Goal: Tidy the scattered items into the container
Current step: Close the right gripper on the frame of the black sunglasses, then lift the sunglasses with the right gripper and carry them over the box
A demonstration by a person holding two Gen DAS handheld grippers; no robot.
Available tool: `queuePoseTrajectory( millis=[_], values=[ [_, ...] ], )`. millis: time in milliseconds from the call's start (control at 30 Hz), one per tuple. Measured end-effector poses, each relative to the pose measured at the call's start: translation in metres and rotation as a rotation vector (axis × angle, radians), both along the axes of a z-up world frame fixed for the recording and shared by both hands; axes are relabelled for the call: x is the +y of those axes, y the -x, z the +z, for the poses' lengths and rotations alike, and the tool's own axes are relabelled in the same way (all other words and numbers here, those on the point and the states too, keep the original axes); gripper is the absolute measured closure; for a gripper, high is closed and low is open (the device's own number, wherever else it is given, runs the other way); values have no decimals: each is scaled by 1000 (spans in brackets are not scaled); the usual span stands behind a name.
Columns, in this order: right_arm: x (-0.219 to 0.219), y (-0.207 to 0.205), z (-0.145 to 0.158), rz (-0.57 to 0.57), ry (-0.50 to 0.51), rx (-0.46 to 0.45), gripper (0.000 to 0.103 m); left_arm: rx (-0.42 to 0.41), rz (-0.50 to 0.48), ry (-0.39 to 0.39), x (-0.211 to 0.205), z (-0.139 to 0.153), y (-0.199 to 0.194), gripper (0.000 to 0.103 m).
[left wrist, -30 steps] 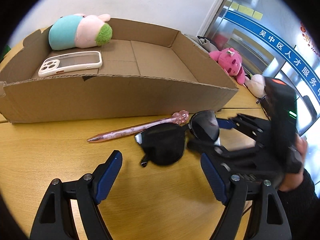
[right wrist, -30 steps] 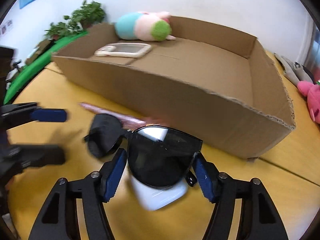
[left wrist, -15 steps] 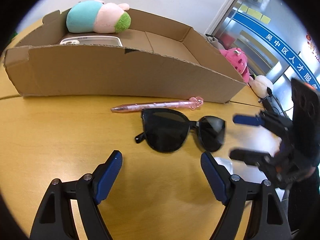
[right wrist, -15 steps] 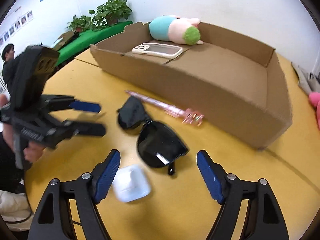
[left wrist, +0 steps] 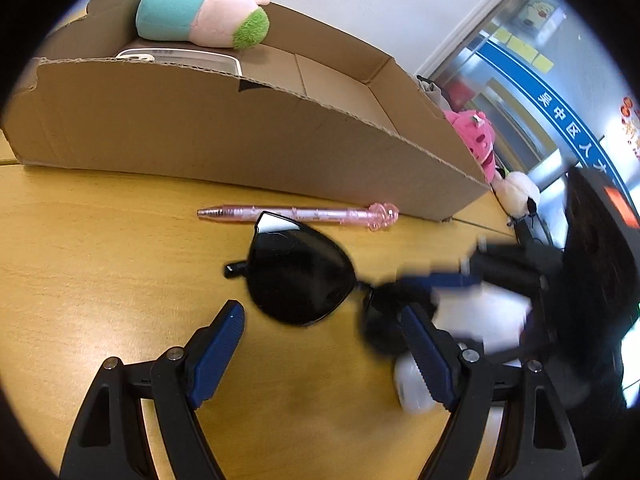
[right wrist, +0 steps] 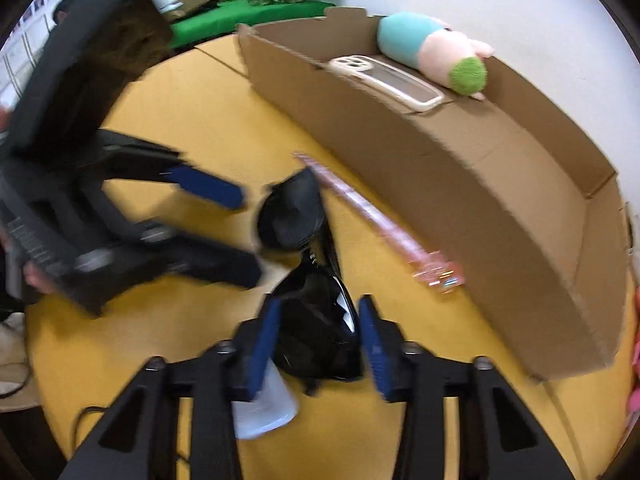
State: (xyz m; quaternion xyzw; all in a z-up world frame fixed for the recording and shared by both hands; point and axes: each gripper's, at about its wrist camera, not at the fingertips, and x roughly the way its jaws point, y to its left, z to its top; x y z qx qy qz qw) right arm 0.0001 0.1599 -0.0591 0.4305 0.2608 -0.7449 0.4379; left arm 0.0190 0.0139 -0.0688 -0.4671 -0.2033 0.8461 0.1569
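1. A shallow cardboard box (left wrist: 248, 136) with ragged corrugated edges stands on the yellow wooden table (left wrist: 100, 260); inside lie a soft teal-and-pink plush toy (left wrist: 200, 12) and a cream-cased phone (right wrist: 386, 78), side by side at one end.
2. A slim, glossy pink pen (left wrist: 296, 214) lies between the box wall and the sunglasses (left wrist: 300, 276), its long axis running along the wall, its knobbed end toward the pink plush (left wrist: 476, 136) beyond the box corner.
3. The sunglasses, black with smooth shiny lenses, lie on the table just in front of the pen; their long axis runs across the left gripper's view.
4. A small white case (right wrist: 266, 404), rounded and plastic-looking, sits beside the lens nearest the right gripper (right wrist: 318, 342), partly hidden by it.
5. The right gripper's blue ribbed pads (right wrist: 262, 344) flank that lens with narrow gaps; the frame is blurred, so contact is uncertain.
6. The left gripper (left wrist: 320, 352) is spread wide, hovering near the other lens, holding nothing.
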Motion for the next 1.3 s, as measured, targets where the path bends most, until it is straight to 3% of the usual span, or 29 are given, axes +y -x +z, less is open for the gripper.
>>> queuePoseTrajectory(
  millis=[167,300,433,600,700,900,1067,1200,1300],
  values=[
    [9,-9,-1,-84,96,-94,80,-5,4,-13,3,0,7,25],
    [16,-10,-4,-141,165,-163,83,-19,-3,-18,1,-1,7,46],
    [16,-14,-5,-167,200,-208,83,-44,2,-57,-1,-4,8,58],
    [13,-14,-7,-211,208,-241,82,-88,12,-76,0,-5,9,61],
    [10,-15,-8,-219,223,-255,82,-131,2,-133,2,-9,11,74],
    [16,-26,-8,-242,269,-274,84,-146,-14,-147,5,-9,8,77],
    [21,-33,-4,-251,290,-268,86,-132,-23,-124,8,0,4,83],
    [21,-36,8,-246,295,-228,89,-100,-35,-100,12,18,2,97],
    [20,-38,16,-243,289,-195,92,-79,-38,-66,15,30,2,96]
  ],
)
